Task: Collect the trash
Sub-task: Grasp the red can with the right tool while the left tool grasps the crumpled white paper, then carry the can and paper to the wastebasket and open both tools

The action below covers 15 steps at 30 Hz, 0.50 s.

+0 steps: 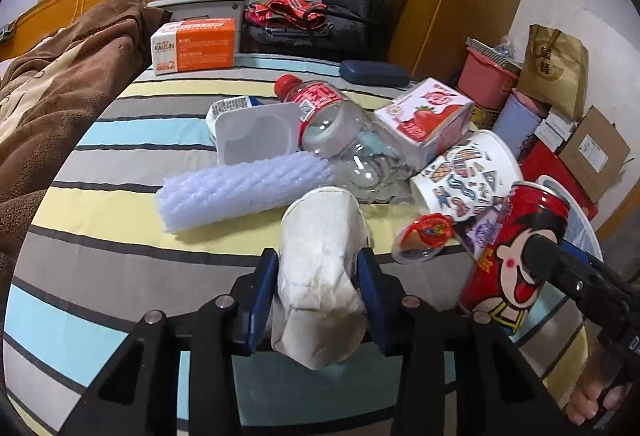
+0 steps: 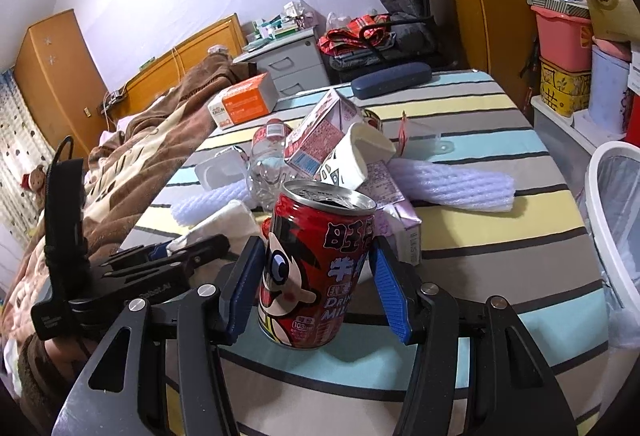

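My left gripper [image 1: 318, 288] is shut on a crumpled white paper wrapper [image 1: 320, 264], held above the striped bedsheet [image 1: 120, 248]. My right gripper [image 2: 316, 268] is shut on a red milk drink can [image 2: 316, 268], upright; the can also shows at the right of the left wrist view [image 1: 516, 256]. Behind lie a heap of trash: a clear plastic bottle [image 1: 332, 115], a strawberry milk carton [image 1: 428, 115], a white plastic tray [image 1: 256, 131], a foam net sleeve [image 1: 244, 191], a patterned paper cup [image 1: 468, 171] and a small jelly cup [image 1: 424, 236].
A white mesh bin [image 2: 612, 203] stands beside the bed at the right. An orange box [image 1: 196, 43] and a blue glasses case [image 1: 376, 73] lie at the far end. A brown blanket [image 1: 52, 95] covers the left side. Storage boxes [image 2: 560, 35] stack at the right wall.
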Tool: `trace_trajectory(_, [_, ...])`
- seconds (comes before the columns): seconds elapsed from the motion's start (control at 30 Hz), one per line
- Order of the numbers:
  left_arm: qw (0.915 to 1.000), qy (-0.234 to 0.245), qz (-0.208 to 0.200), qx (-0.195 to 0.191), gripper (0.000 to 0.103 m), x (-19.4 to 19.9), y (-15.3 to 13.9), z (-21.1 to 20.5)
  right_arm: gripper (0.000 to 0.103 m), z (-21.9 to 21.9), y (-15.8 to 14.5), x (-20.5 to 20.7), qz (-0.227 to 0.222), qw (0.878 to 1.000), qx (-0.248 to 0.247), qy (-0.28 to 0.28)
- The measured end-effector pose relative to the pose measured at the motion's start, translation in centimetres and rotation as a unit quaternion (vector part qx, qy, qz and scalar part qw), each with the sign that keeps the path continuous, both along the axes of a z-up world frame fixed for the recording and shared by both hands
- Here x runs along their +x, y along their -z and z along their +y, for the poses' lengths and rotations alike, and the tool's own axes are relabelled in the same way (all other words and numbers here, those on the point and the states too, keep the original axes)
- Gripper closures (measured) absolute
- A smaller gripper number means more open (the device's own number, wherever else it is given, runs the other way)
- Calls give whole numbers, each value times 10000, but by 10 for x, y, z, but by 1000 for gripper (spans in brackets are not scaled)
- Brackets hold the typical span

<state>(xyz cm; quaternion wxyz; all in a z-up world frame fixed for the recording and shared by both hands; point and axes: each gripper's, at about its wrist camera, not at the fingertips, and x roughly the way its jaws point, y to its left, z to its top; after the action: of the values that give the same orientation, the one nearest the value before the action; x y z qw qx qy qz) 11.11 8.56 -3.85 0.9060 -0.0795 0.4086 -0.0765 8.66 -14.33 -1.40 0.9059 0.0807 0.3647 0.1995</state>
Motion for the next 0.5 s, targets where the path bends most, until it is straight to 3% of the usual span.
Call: trace_trajectory(0.5, [9987,191,-459,-97,61,-23,-35,-28,47,-28,-22,-17,-411,9986,141,292])
